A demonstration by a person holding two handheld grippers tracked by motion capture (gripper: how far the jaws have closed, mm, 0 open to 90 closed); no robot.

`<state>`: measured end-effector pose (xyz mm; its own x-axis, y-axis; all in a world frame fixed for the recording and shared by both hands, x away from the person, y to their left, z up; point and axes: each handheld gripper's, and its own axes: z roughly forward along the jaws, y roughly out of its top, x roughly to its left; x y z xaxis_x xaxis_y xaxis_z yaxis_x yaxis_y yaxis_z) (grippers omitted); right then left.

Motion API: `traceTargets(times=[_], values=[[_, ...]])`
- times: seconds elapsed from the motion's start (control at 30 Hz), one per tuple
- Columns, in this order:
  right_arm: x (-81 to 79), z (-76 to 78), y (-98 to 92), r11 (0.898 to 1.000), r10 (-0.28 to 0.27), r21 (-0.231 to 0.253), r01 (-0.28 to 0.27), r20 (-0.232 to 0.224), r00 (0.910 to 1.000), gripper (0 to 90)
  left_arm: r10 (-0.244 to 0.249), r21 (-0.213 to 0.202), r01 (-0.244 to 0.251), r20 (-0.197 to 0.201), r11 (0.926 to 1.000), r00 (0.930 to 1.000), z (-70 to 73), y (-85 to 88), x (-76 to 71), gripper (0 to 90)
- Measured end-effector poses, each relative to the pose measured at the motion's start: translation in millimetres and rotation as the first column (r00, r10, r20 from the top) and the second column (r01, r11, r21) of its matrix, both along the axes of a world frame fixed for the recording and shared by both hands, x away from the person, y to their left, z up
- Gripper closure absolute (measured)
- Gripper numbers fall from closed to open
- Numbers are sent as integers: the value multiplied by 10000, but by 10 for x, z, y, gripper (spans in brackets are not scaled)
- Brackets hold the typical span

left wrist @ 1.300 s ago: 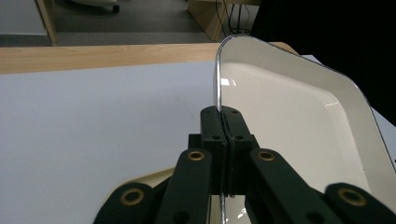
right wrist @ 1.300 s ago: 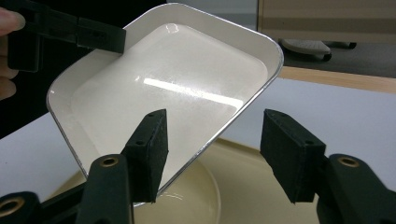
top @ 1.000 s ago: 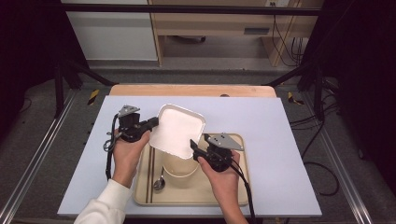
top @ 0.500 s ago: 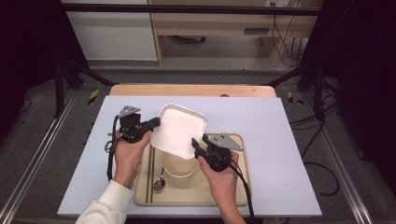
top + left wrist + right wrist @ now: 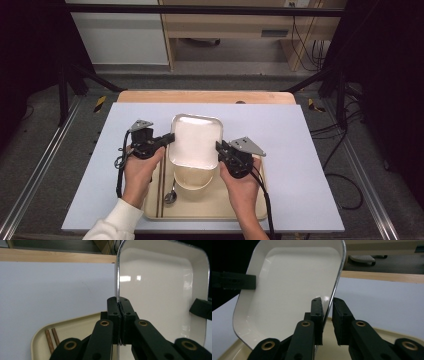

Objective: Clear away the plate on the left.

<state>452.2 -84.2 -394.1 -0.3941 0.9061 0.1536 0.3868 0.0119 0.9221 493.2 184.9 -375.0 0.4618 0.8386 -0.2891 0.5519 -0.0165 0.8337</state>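
The thin metal rim of a white enamel tray (image 5: 162, 295) is clamped between the closed fingers (image 5: 113, 312) of the left gripper (image 5: 167, 140), the edge running straight up out of the pinch in the left gripper view. On the opposite long edge, the fingers (image 5: 317, 312) of the right gripper (image 5: 221, 149) stand narrowly parted astride the rim; they have just been closing, one pad lies at the rim and a slim gap is left before the other, so a firm grip cannot be read there. The lower end of the enamel tray is cut off behind the fingers in both gripper views, and in the high view it covers part of a cream bowl (image 5: 192, 179), so whether tray and bowl touch cannot be told. The enamel tray is held tilted, its hollow face turned up and toward the person, its long axis running away from the person toward the far edge of the worktop (image 5: 300, 150). Below it a beige serving tray (image 5: 210, 210) lies on the worktop, carrying the bowl, a spoon (image 5: 171, 195) and a pair of dark chopsticks (image 5: 161, 190) along its left side. To either side of the serving tray, and beyond the enamel tray up to the wooden far edge, bare pale worktop is seen.
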Motion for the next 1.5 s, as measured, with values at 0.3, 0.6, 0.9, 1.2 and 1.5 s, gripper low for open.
traceTargets(times=[0.3,0.6,0.9,1.2,1.5], values=[[88,119,-98,9998,-59,-168,59,22,10000,872,-121,-167,122,36,9998,9999,-38,-65,-54,881],[153,153,-189,9999,-88,-88,85,-323,9994,889,-352,-265,362,391,9990,9986,-8,-123,-115,859],[224,182,-277,9999,104,-129,-113,-679,9976,892,-587,394,544,1183,9977,9912,20,-228,-154,669],[337,192,-551,9996,-83,252,122,-1475,9890,892,-560,774,353,2843,9964,9571,128,-196,-345,440],[335,253,-942,9990,-113,383,210,-2364,9716,892,128,1537,-689,3395,9857,9405,-62,242,-533,316]])
